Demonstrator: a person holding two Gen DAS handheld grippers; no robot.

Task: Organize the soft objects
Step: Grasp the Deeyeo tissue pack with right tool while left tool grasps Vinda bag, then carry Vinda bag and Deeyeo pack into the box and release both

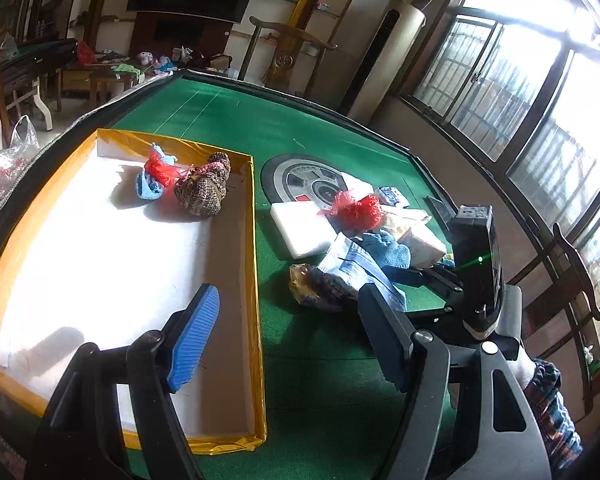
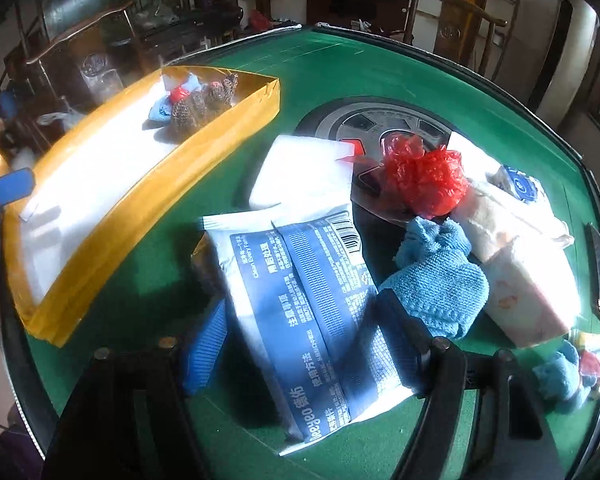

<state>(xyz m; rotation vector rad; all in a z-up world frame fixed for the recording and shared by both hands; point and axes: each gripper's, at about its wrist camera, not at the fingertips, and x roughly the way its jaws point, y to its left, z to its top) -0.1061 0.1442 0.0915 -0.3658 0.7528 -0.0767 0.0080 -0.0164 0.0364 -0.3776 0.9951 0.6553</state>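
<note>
While right tool (image 2: pixel 300 336) straddles it | wipes pack (image 2: pixel 300 312) between fingers

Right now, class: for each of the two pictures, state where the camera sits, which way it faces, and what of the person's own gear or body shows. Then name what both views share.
Left wrist: on the left gripper, tilted down at the yellow-edged tray; its open fingers, the right gripper and a sleeve show.
Right wrist: on the right gripper, above the blue-and-white packet between its fingers.
Shared: tray, packet, red bag, blue cloth.
</note>
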